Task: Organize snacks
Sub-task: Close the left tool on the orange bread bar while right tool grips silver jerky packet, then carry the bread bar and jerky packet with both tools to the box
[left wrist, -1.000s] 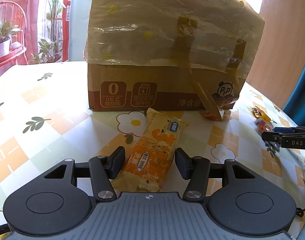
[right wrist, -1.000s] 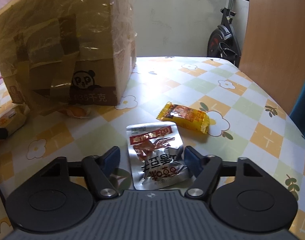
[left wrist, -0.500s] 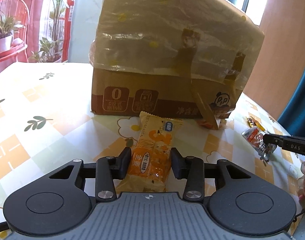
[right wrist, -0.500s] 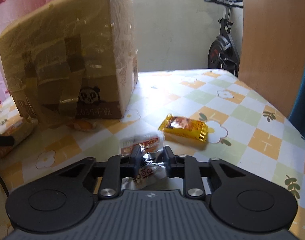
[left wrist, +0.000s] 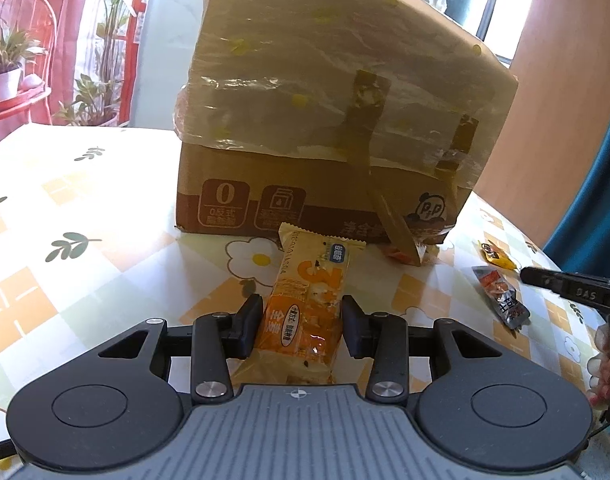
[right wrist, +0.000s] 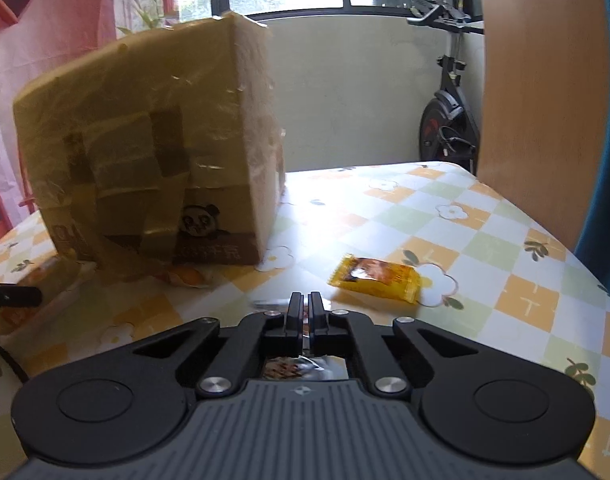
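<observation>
My left gripper is shut on an orange snack bar, which points toward a taped cardboard box on the flowered table. My right gripper is shut on a silver snack packet, held above the table; the packet also shows at the right of the left wrist view, hanging from the right gripper's fingers. A yellow snack packet lies on the table just ahead and right of my right gripper.
The box fills the left of the right wrist view. A small orange wrapper lies at the box's foot. A wooden panel stands at the table's right edge. An exercise bike is behind the table.
My right gripper has closed fully on the silver packet and lifted it off the table. My left gripper has tightened on the orange bar and risen a little.
</observation>
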{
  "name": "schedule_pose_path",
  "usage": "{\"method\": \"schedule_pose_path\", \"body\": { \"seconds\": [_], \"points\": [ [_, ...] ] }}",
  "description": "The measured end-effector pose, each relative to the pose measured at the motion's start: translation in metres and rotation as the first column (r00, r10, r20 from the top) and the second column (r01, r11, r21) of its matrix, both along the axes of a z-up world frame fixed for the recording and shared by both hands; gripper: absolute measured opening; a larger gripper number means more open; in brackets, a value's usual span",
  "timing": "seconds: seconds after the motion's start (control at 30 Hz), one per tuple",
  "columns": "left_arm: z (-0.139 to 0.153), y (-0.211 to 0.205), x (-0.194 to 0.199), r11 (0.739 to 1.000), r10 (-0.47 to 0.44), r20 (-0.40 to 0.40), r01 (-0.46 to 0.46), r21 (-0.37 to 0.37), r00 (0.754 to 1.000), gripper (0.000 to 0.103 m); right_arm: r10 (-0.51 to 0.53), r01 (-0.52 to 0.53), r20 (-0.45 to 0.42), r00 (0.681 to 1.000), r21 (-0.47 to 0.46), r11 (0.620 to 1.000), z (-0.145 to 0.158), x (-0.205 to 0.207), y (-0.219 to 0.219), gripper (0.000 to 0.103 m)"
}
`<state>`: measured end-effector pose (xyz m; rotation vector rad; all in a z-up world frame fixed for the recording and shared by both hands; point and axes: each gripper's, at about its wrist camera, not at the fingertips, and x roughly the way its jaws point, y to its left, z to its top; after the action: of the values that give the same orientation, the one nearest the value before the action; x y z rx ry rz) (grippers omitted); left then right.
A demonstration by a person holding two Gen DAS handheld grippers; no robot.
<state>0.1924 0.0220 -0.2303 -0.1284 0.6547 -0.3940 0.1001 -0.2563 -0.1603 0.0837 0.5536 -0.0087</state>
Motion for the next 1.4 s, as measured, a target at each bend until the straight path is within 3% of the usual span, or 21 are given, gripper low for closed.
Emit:
{"method": "schedule_pose_path", "body": {
  "seconds": [0.03,0.1,0.17,0.27,0.43,0.57,0.67,0.83,0.9,1.23,1.27,1.4],
  "points": [
    [0.000,0.000,-0.001,1.000,-0.002,0.000,0.002,-0.001,1.000,0.044,0.001,-0.001,-0.021,1.000,0.002,1.000,0.000,0.003,0.002,0.011],
    [0.000,0.000,-0.002,1.000,-0.004,0.000,0.004,-0.004,1.000,0.044,-0.006,0.005,-0.066,0.998,-0.008,1.000,-0.003,0.008,0.006,0.038],
    [0.000,0.000,-0.003,1.000,-0.007,0.000,0.007,-0.004,1.000,0.044,-0.021,0.019,-0.092,0.996,-0.023,1.000,-0.009,0.011,0.008,0.052],
    [-0.001,0.001,-0.004,1.000,-0.006,-0.003,0.006,-0.005,1.000,0.044,-0.027,0.027,-0.159,0.987,-0.005,1.000,-0.020,0.016,0.007,0.056],
    [-0.003,0.000,-0.003,1.000,-0.005,-0.013,0.005,-0.009,1.000,0.044,-0.007,-0.002,-0.151,0.989,-0.063,0.998,-0.024,0.015,0.015,0.059],
    [-0.004,-0.002,-0.004,1.000,-0.013,-0.012,0.013,-0.007,1.000,0.044,0.003,-0.017,-0.150,0.989,-0.091,0.996,-0.025,0.020,0.019,0.057],
    [-0.003,-0.003,-0.005,1.000,-0.014,-0.006,0.014,-0.008,1.000,0.044,0.015,-0.029,-0.144,0.990,-0.097,0.995,-0.024,0.020,0.019,0.041],
    [0.001,-0.002,-0.007,1.000,-0.016,0.006,0.016,-0.007,1.000,0.044,0.042,-0.051,-0.098,0.994,-0.096,0.994,-0.020,0.008,0.023,0.036],
    [0.003,-0.001,-0.008,1.000,-0.016,0.012,0.017,-0.004,1.000,0.044,0.040,-0.047,-0.069,0.997,-0.104,0.993,-0.017,0.004,0.025,0.027],
    [0.025,0.007,-0.021,1.000,-0.005,0.077,0.006,-0.016,0.997,0.044,0.045,-0.044,0.013,0.999,-0.060,0.997,0.008,-0.007,0.024,0.017],
    [0.029,0.008,-0.023,1.000,0.000,0.086,0.002,-0.018,0.996,0.044,0.050,-0.048,0.025,0.998,-0.059,0.997,0.012,-0.009,0.025,0.007],
    [0.043,0.014,-0.030,1.000,0.018,0.130,-0.015,-0.024,0.991,0.044,0.058,-0.054,0.071,0.996,-0.056,0.997,0.028,-0.015,0.027,0.007]
  ]
}}
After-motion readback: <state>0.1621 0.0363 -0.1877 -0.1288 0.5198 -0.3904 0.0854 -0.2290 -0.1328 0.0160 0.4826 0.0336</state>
